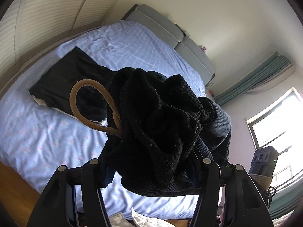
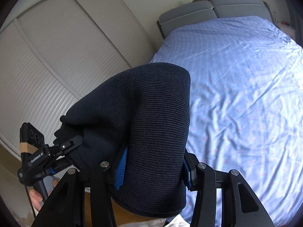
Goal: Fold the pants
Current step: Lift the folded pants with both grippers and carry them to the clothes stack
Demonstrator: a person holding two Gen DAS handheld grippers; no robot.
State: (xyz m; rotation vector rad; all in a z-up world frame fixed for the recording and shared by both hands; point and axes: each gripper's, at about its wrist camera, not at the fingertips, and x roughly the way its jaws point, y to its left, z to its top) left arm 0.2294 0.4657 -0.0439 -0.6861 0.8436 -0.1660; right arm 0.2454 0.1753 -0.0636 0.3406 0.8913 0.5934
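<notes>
Both grippers clamped on dark pants (image 2: pixel 147 128), blocking view; folded garment (image 1: pixel 70 83) on bed (image 1: pixel 136 43) beyond.

Lettering: "GenRobot.AI", white on black | on the body of my left gripper (image 2: pixel 58 151), seen from the right wrist view, beside the taped camera block (image 2: pixel 31 132) | small print lower on that handle too blurred to read | left wrist view: none legible.

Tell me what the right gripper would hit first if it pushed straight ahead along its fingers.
Apart from the dark navy ribbed knit pants already clamped in the right gripper, probably the blue checked bedsheet; depth is unclear.
</notes>
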